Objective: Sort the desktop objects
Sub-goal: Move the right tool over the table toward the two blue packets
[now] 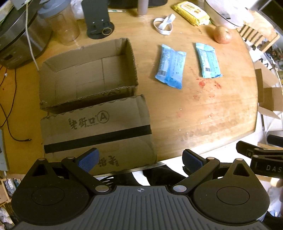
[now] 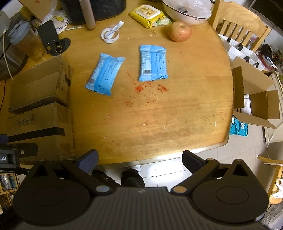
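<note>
Both grippers are hanging back at the near edge of the wooden table [image 2: 176, 109], the left gripper [image 1: 140, 160] and the right gripper [image 2: 139, 160] each with fingers spread wide and holding nothing, apparently waiting to start.

Two blue packets are lying flat mid-table, well apart from the grippers: the left packet [image 2: 104, 74] tilting slightly, the right packet [image 2: 153, 62] sitting squarer, both sealed, glossy and printed with a barcode. They are spaced apart, probably so each can be picked singly.

Just left of them, an open cardboard box [image 1: 88, 70] is sitting empty with its flap [image 1: 95, 131] folded toward the near side, likely the place the packets are meant to go.

Farther off, an apple [image 2: 180, 31], a yellow wipes pack [image 2: 147, 15] and a white strap [image 2: 111, 33] are resting near the far edge.
</note>
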### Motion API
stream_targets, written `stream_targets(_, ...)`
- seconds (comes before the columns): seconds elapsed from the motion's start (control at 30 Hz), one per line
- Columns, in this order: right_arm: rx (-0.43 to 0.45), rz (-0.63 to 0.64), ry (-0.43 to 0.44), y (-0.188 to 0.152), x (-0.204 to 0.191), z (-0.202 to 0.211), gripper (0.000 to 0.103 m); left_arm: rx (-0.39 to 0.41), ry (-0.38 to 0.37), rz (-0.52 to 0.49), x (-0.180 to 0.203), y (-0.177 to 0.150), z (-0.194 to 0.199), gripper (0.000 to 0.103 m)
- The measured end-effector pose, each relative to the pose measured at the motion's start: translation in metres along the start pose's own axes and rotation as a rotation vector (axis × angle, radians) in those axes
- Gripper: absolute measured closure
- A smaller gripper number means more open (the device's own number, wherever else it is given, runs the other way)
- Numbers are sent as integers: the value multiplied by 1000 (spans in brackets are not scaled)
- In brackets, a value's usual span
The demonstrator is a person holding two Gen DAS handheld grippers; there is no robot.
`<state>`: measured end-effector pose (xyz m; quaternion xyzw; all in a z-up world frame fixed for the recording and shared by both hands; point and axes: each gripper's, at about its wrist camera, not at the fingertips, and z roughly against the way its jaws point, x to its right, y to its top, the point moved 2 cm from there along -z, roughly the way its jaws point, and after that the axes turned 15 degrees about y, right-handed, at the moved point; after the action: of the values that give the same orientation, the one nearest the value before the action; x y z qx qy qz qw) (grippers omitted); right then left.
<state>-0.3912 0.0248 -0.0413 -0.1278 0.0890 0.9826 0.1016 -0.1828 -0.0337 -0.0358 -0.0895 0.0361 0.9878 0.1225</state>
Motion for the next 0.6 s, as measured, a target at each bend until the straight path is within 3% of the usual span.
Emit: stream_targets(0.6, -22, -34, -19, 4, 3, -10, 0, -13, -5, -40, 6, 5, -1, 0)
